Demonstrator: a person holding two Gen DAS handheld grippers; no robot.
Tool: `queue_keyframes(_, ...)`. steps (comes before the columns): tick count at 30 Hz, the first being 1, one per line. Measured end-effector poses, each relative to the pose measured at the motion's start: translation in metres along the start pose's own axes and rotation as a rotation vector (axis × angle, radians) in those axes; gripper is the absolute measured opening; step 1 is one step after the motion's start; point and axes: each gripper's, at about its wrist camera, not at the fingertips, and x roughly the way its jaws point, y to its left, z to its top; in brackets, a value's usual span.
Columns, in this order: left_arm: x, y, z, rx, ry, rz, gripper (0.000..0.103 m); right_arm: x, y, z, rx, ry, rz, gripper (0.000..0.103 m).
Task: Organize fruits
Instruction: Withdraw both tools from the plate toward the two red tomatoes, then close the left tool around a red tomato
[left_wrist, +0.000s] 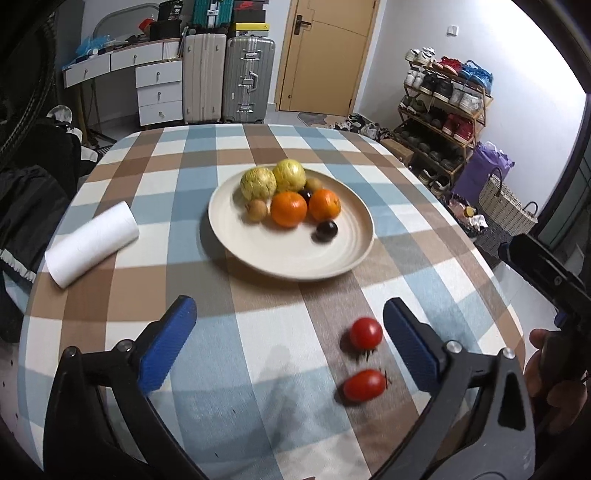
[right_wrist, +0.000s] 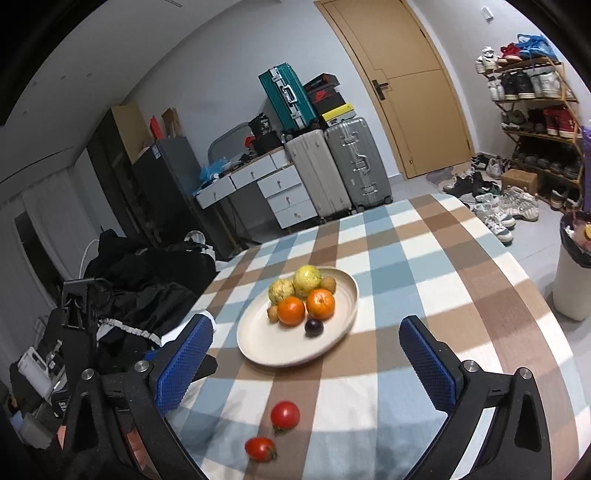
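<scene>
On checked blue-brown-white tablecloth (left_wrist: 207, 332) sits round cream plate (left_wrist: 343, 258) w/ two yellow-green fruits, two oranges (left_wrist: 289, 209), dark plum (left_wrist: 326, 230). White paper-towel roll (left_wrist: 92, 243) lies left of plate. Two red tomatoes (left_wrist: 365, 333) sit on cloth, near side of plate. Left gripper (left_wrist: 290, 349) & right gripper (right_wrist: 306, 363) both wide apart, holding nothing.

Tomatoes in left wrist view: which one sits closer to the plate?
The rounder tomato, beside the left gripper's right finger. The oblong tomato lies nearer the camera, farther from the plate.
</scene>
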Motion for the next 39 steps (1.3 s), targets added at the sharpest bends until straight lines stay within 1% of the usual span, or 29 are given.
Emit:
queue_keyframes(3,0.003,-0.004,-0.009,0.013,0.018,-0.001,0.101,-0.003,-0.001,-0.012,-0.003,0.019,-0.023,0.103)
queue_keyframes(7,0.010,-0.011,-0.022,0.019,0.060,-0.028,0.101,-0.007,-0.004,-0.028,0.002,0.045,-0.046,0.103)
queue_keyframes(13,0.024,-0.028,-0.041,0.070,0.126,-0.062,0.102,-0.007,-0.014,-0.045,0.022,0.076,-0.081,0.103)
queue_keyframes(17,0.032,-0.034,-0.047,0.088,0.162,-0.078,0.102,-0.008,-0.020,-0.052,0.045,0.087,-0.093,0.103)
queue_keyframes(24,0.041,-0.039,-0.052,0.118,0.188,-0.052,0.102,-0.009,-0.031,-0.060,0.077,0.104,-0.109,0.103)
queue_keyframes(28,0.041,-0.038,-0.053,0.114,0.195,-0.089,0.101,-0.009,-0.033,-0.062,0.084,0.109,-0.112,0.103)
queue_keyframes(30,0.041,-0.038,-0.053,0.108,0.194,-0.109,0.096,-0.009,-0.033,-0.062,0.084,0.112,-0.112,0.103)
queue_keyframes(32,0.041,-0.038,-0.053,0.105,0.199,-0.129,0.081,-0.008,-0.033,-0.062,0.085,0.115,-0.112,0.103)
queue_keyframes(33,0.041,-0.038,-0.054,0.104,0.202,-0.133,0.078,-0.007,-0.033,-0.062,0.085,0.116,-0.111,0.103)
queue_keyframes(35,0.044,-0.038,-0.055,0.102,0.217,-0.152,0.065,-0.006,-0.032,-0.063,0.085,0.120,-0.111,0.103)
queue_keyframes(36,0.044,-0.038,-0.055,0.104,0.217,-0.155,0.063,-0.006,-0.032,-0.063,0.085,0.122,-0.111,0.103)
queue_keyframes(37,0.043,-0.039,-0.055,0.114,0.215,-0.159,0.053,-0.005,-0.032,-0.063,0.084,0.124,-0.111,0.103)
queue_keyframes(38,0.043,-0.040,-0.056,0.118,0.220,-0.166,0.038,-0.005,-0.031,-0.064,0.084,0.125,-0.111,0.103)
queue_keyframes(39,0.043,-0.041,-0.056,0.124,0.229,-0.173,0.034,-0.005,-0.031,-0.064,0.083,0.126,-0.111,0.103)
